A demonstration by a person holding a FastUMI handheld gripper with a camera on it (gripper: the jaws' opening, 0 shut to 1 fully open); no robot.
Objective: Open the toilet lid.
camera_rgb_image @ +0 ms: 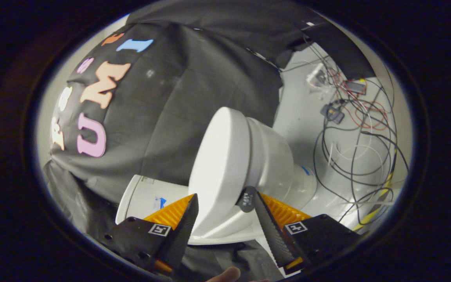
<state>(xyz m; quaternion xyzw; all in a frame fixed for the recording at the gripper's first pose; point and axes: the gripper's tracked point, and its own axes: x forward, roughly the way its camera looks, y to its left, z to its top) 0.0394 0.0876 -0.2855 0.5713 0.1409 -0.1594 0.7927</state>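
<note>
The gripper (pixel 222 207) is sitting low in front of the toilet, its two black fingers (pixel 180 231) spread apart with the orange ribbed backing showing behind each one. Between them the white toilet lid (pixel 217 168) is standing tilted up off the bowl (pixel 272 156), its broad face rising just ahead of the fingertips. The right finger's tip is lying against the lid's lower edge near a small dark pad (pixel 247 199); the left finger is sitting just beside the lid, and whether it is touching cannot be told. A white cylindrical tank (pixel 147 196) is lying beside the lid, beyond the left finger. Past the bowl, a tangle of black and red wires (pixel 358 133) is trailing across the pale floor (pixel 307 117). A fingertip (pixel 225 275) is peeking in below the gripper.
</note>
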